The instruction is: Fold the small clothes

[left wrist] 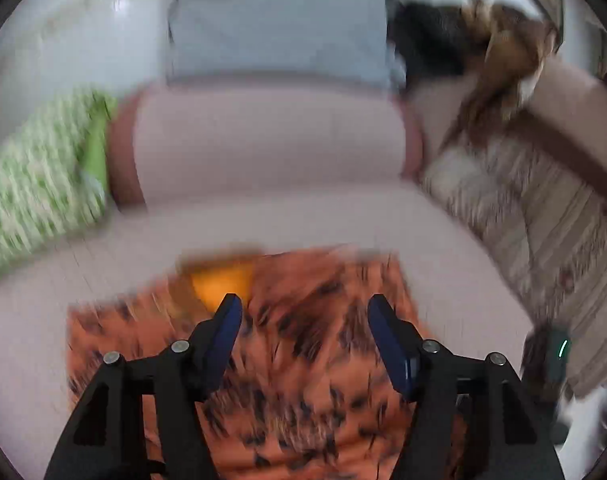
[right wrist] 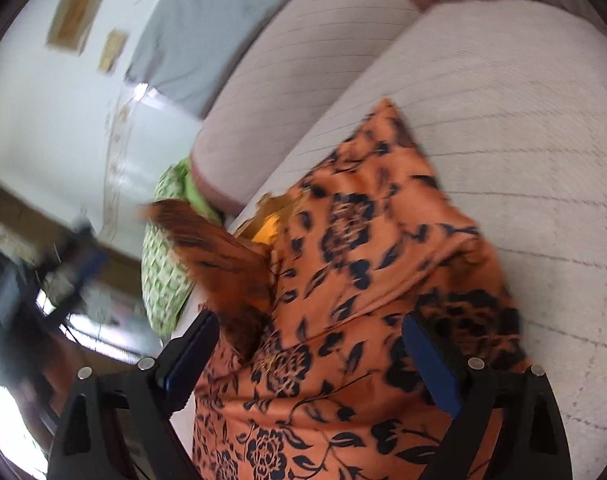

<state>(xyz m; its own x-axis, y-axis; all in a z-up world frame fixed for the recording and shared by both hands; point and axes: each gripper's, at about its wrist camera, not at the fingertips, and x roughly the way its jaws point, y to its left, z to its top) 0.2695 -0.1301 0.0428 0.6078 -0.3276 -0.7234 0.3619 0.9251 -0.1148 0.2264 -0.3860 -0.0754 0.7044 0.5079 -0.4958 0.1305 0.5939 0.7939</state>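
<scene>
I see the orange floral garment lying on the sofa seat, mid-fold. Both grippers, left and right, hover wide, holding nothing. Next I must grasp an edge.

Your garment lies on the sofa seat before the back cushion, with a patterned pillow left of that cushion, a blanket over the arm at right, and a cloth draped behind on top.
</scene>
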